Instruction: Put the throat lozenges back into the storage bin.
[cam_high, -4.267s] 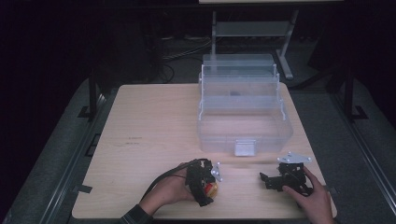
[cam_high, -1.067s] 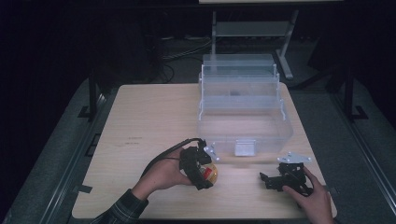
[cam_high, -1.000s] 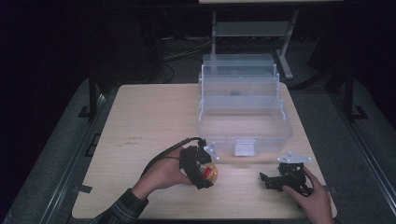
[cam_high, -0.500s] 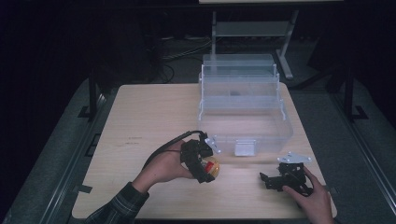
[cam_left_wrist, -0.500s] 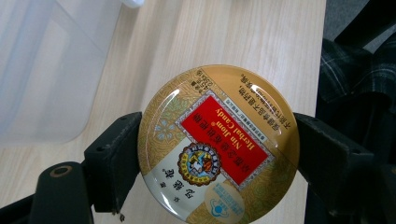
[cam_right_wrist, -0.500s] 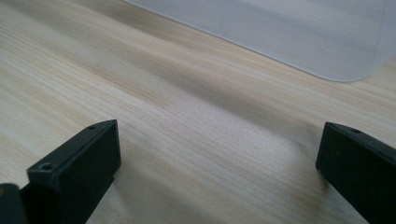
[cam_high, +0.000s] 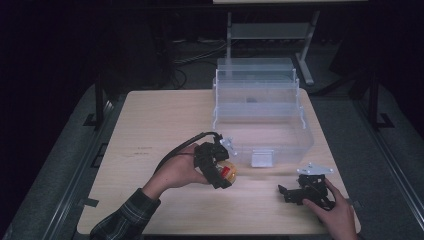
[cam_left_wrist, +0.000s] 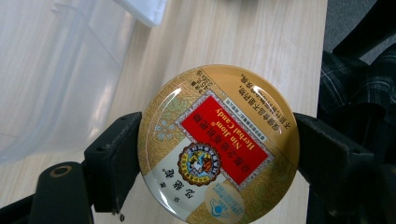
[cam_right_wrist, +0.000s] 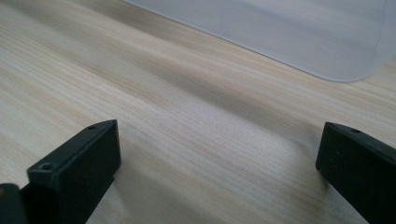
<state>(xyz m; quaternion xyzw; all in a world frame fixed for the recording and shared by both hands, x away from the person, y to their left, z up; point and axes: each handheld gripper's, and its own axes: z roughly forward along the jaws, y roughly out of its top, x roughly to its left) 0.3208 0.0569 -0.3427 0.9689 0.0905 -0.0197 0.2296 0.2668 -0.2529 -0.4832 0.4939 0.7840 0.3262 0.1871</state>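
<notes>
Jaws of the left gripper (cam_left_wrist: 215, 154) were clamped on the rim of a round candy tin (cam_left_wrist: 218, 143), held above the worktop (cam_high: 165, 120) just before the clear plastic box (cam_high: 260, 110). Right gripper (cam_right_wrist: 219, 172) rested on the worktop, jaws wide apart, holding nothing.

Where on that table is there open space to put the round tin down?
The widest bare patch of the table is its left half, beside the clear plastic box. Another lies along the near edge between the left gripper, holding the candy tin, and the right gripper. It is tight just in front of the box.
</notes>
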